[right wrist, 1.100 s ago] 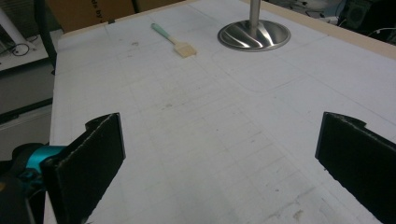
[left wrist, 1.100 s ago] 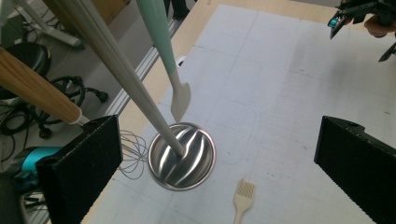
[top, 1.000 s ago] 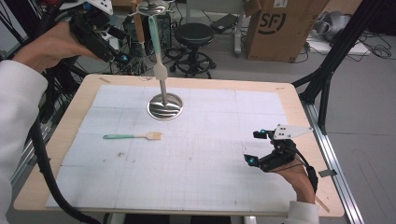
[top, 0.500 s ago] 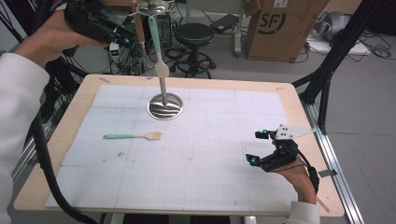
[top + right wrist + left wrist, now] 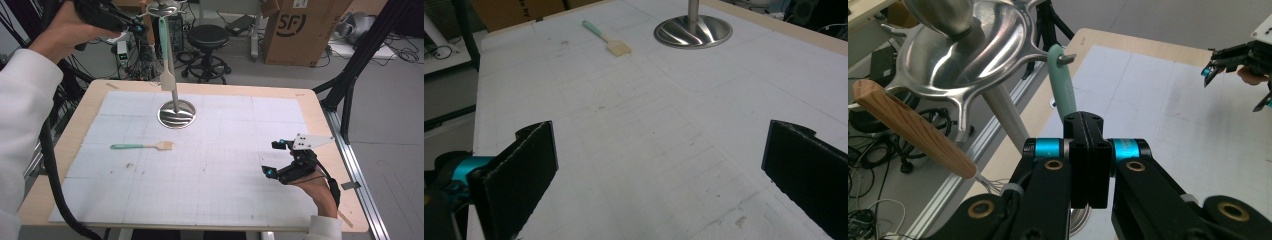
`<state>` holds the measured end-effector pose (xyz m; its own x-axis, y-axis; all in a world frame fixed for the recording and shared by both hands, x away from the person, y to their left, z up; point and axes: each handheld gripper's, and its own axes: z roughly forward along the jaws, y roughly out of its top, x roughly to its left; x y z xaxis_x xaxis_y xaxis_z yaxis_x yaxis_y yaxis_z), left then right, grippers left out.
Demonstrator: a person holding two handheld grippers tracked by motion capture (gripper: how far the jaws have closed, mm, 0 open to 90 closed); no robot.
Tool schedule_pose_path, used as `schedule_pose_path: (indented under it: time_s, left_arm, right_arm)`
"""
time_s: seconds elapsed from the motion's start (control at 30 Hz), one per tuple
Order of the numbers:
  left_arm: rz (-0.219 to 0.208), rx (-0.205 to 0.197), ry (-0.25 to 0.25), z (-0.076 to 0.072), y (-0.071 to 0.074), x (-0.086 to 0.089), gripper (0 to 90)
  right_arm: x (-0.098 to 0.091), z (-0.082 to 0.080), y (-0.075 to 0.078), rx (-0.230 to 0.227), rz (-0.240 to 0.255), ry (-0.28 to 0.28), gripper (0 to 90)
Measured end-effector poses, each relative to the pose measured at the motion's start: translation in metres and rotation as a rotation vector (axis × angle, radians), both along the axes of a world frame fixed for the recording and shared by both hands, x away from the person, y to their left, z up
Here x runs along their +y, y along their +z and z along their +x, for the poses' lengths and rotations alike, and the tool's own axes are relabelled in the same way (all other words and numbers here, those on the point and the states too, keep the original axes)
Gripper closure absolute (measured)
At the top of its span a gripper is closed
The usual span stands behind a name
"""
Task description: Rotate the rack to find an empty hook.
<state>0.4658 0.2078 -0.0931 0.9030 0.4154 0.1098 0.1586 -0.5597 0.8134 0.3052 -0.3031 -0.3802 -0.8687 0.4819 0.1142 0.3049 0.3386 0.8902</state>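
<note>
A steel utensil rack (image 5: 176, 114) stands at the back of the white mat, its dish-shaped top (image 5: 973, 45) close before my left gripper. A teal-handled spatula (image 5: 165, 50) hangs from one rack hook (image 5: 1060, 85). My left gripper (image 5: 135, 24) is held high beside the rack top. Its jaws have just been closing and now stand pressed together (image 5: 1089, 150) with nothing between them, the spatula handle just beyond their tips. A small teal-handled brush (image 5: 142, 146) lies flat on the mat. My right gripper (image 5: 274, 158) rests at the near right, open and holding nothing (image 5: 659, 170).
A wooden handle (image 5: 913, 130) hangs from the rack's left side. The mat lies on a wood-edged table (image 5: 310, 97). Behind the table stand a black stool (image 5: 207, 37) and a cardboard box (image 5: 300, 30). The brush (image 5: 606, 37) and rack base (image 5: 692, 31) lie far ahead of the right jaws.
My left hand has lifted and drifted right, toward the rack's top. The spatula still hangs from its hook. The right gripper and the brush have stayed put.
</note>
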Motion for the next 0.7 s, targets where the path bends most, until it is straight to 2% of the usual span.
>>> schedule_pose_path:
  time_s: [0.1,0.17,0.23,0.37,0.57,0.7]
  left_arm:
    - [0.02,-0.007,0.006,0.008,0.003,0.002,89.9]
    - [-0.001,-0.002,0.014,0.013,0.003,0.005,89.9]
    - [0.009,-0.003,0.029,0.019,0.002,0.008,89.9]
    - [0.0,0.004,0.043,0.03,0.0,0.013,89.9]
    - [0.01,0.002,0.079,0.039,0.003,0.018,89.9]
    - [0.015,-0.006,0.109,0.045,0.005,0.02,90.0]
  right_arm:
    - [0.001,0.001,-0.001,0.006,-0.003,0.0,0.2]
    - [0.001,0.002,-0.002,0.002,-0.004,0.0,0.2]
    - [0.0,0.002,-0.003,0.01,-0.001,-0.003,0.2]
    - [-0.002,0.003,-0.004,0.013,0.0,-0.009,0.2]
    - [-0.002,0.003,-0.005,0.025,-0.006,-0.011,0.2]
    - [-0.003,0.003,-0.005,0.016,-0.003,-0.012,0.2]
